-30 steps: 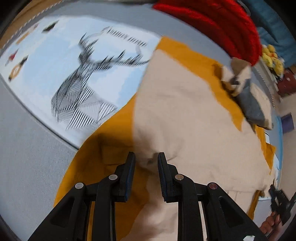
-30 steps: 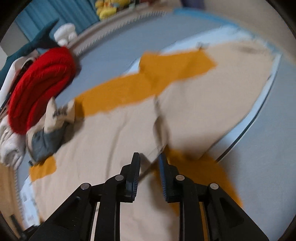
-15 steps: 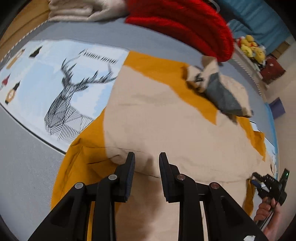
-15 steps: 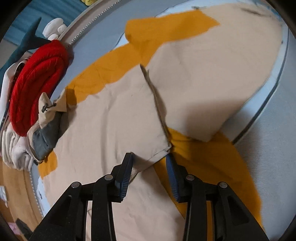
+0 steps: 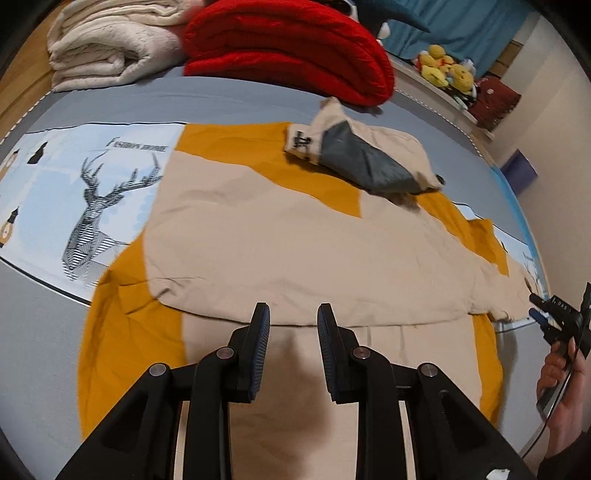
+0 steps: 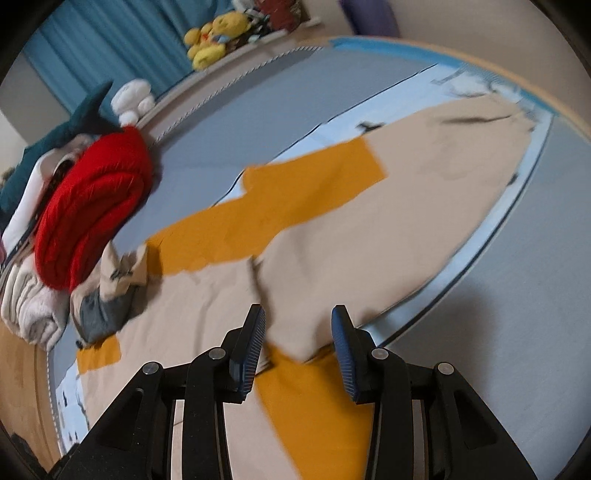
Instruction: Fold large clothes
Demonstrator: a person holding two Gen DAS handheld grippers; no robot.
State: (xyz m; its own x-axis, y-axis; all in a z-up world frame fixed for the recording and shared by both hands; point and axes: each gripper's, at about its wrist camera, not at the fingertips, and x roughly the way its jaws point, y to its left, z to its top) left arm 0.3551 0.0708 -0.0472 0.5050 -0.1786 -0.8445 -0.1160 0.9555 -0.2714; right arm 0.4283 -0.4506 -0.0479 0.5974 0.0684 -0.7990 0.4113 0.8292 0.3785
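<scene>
A large beige and mustard-yellow garment (image 5: 280,236) lies spread on the bed, its near part folded over so a folded edge runs across just beyond my left fingertips. Its grey-lined hood (image 5: 365,162) lies at the far side. My left gripper (image 5: 293,325) is open and empty above the beige cloth near that fold. In the right wrist view the same garment (image 6: 332,236) fills the middle, its hood (image 6: 107,302) at the left. My right gripper (image 6: 299,332) is open and empty above a folded beige flap. The right gripper also shows at the left wrist view's right edge (image 5: 557,314).
The bed has a grey sheet (image 5: 37,350) with a pale blue deer-print panel (image 5: 92,199). A red folded knit (image 5: 291,48) and a cream blanket (image 5: 107,48) are stacked at the far side. Yellow plush toys (image 6: 214,33) sit on a ledge before blue curtains.
Both grippers have let go of the cloth and opened wider. Both have drawn back and tilted up, so more of the bed shows. The folded flap now lies flat.
</scene>
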